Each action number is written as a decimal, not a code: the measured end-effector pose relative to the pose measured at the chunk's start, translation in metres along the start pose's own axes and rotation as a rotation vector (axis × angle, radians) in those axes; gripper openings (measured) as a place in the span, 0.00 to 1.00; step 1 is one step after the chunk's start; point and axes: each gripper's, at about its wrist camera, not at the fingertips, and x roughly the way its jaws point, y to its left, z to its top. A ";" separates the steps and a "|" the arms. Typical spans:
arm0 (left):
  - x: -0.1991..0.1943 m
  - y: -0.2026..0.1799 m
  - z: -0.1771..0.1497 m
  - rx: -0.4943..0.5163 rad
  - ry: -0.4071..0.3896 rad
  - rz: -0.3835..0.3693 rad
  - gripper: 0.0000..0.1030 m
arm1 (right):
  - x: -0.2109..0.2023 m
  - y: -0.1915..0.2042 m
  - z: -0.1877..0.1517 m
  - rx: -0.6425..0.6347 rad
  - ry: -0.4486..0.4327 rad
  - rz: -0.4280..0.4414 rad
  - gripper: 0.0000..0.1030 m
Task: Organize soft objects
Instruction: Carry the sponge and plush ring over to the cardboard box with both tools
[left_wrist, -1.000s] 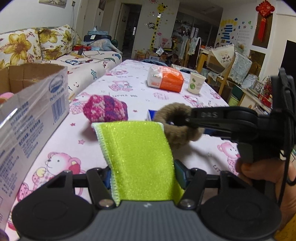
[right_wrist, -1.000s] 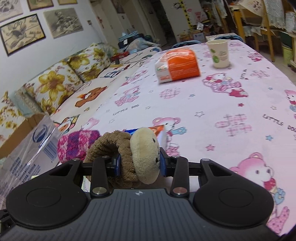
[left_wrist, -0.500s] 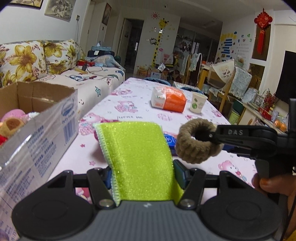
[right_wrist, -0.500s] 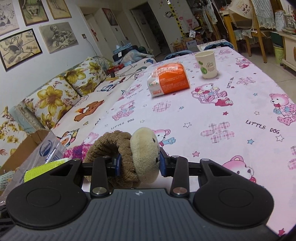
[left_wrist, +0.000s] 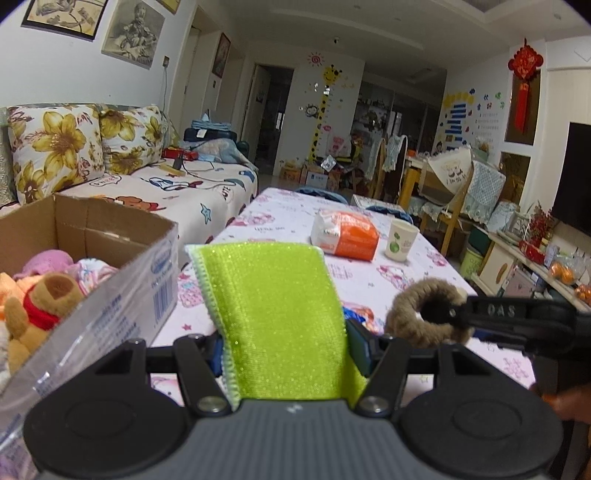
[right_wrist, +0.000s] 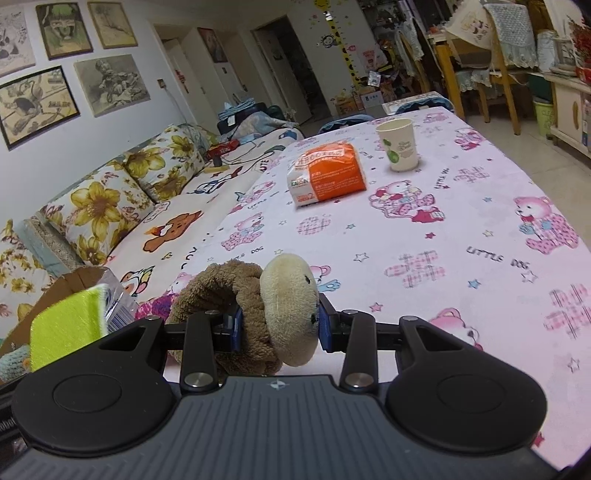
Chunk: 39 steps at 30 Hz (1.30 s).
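Note:
My left gripper (left_wrist: 284, 343) is shut on a lime-green cloth (left_wrist: 273, 314) and holds it above the table, next to the cardboard box (left_wrist: 122, 236) at the left. The box holds soft toys (left_wrist: 40, 295). My right gripper (right_wrist: 279, 328) is shut on a brown plush ring toy (right_wrist: 258, 314) with a beige head. It shows in the left wrist view as a brown ring (left_wrist: 424, 314) to the right of the cloth. The green cloth also shows at the left of the right wrist view (right_wrist: 62, 325). A pink knitted item (right_wrist: 155, 306) lies on the table behind the plush.
The table has a pink bear-print cloth (right_wrist: 443, 229). An orange tissue pack (right_wrist: 327, 173) and a paper cup (right_wrist: 399, 149) stand at its far end. A flowered sofa (left_wrist: 110, 158) runs along the left. Chairs and cabinets stand at the right.
Both grippers have risen above the table with their loads. The left one has moved closer to the box, whose inside now shows. The knitted item is hidden behind the green cloth.

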 end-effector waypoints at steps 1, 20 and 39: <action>-0.001 0.001 0.001 -0.002 -0.008 0.001 0.60 | -0.001 -0.001 0.000 0.007 -0.002 -0.002 0.45; -0.027 0.022 0.018 -0.063 -0.143 0.019 0.60 | -0.021 0.020 -0.007 0.026 -0.032 0.040 0.45; -0.056 0.066 0.031 -0.203 -0.288 0.179 0.61 | -0.002 0.086 0.014 -0.101 -0.033 0.209 0.46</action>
